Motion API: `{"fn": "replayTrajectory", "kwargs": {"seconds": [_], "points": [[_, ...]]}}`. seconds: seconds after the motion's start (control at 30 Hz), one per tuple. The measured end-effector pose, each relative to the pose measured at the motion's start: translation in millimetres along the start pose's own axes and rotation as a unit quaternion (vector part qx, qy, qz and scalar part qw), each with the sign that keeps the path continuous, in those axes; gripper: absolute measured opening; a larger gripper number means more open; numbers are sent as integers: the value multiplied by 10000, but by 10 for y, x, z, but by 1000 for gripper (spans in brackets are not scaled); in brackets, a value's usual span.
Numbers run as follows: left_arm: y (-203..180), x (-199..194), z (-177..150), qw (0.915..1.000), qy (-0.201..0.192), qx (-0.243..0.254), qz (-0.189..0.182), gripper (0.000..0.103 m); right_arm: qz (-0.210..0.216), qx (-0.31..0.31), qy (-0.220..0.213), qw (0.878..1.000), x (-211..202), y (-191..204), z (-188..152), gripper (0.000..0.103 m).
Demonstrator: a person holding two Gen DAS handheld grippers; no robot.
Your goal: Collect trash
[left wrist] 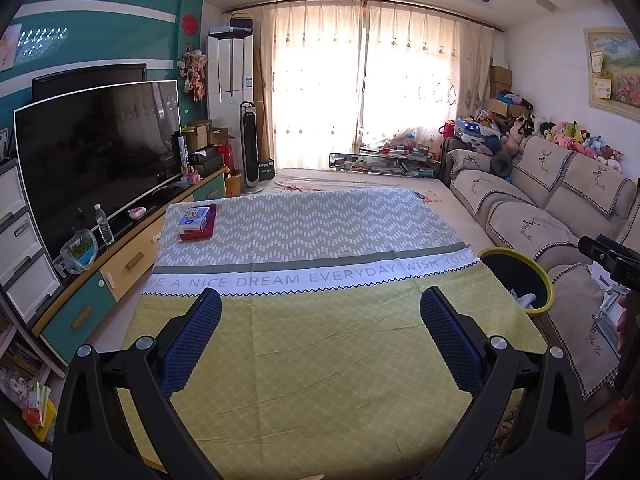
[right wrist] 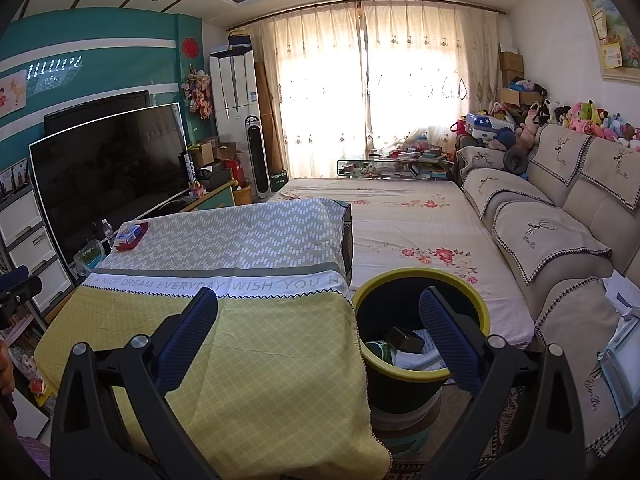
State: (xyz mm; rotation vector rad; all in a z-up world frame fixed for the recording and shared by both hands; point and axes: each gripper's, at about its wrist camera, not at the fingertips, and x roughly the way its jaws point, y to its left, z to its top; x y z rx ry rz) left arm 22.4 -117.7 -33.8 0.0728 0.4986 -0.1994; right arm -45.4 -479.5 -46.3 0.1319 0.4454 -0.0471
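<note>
A black bin with a yellow rim (right wrist: 420,356) stands at the table's right edge; it also shows in the left wrist view (left wrist: 516,280). Inside it lie a black object (right wrist: 406,340), a green item and white paper. My right gripper (right wrist: 320,300) is open and empty, its right finger over the bin's mouth. My left gripper (left wrist: 320,300) is open and empty above the yellow part of the tablecloth (left wrist: 320,352). A blue box on a red box (left wrist: 197,222) sits at the table's far left corner, also seen in the right wrist view (right wrist: 130,235).
A TV (left wrist: 96,156) on a cabinet with a water bottle (left wrist: 104,225) runs along the left. A beige sofa (left wrist: 560,216) with papers (right wrist: 622,300) runs along the right. A floral mattress (right wrist: 412,224) lies beyond the table.
</note>
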Motion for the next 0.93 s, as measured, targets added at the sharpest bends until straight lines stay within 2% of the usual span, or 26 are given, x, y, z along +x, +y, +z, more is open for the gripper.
{"fn": "replayTrajectory", "kwargs": {"seconds": [0.43,0.57,0.63,0.8,0.93], "points": [[-6,37,8,10000,6,-36,-61,98,4,9,0,10000,-1,-12,13,96],[60,77,34,9991,-143,-223,-343,98,72,24,29,10000,43,7,1,96],[78,138,77,9990,-107,-226,-366,98,233,38,67,9997,90,35,11,96],[204,545,247,9995,288,-29,-133,98,400,-94,147,9990,375,204,191,96],[511,1160,368,9978,591,-203,215,98,781,-100,388,9961,918,421,460,96]]}}
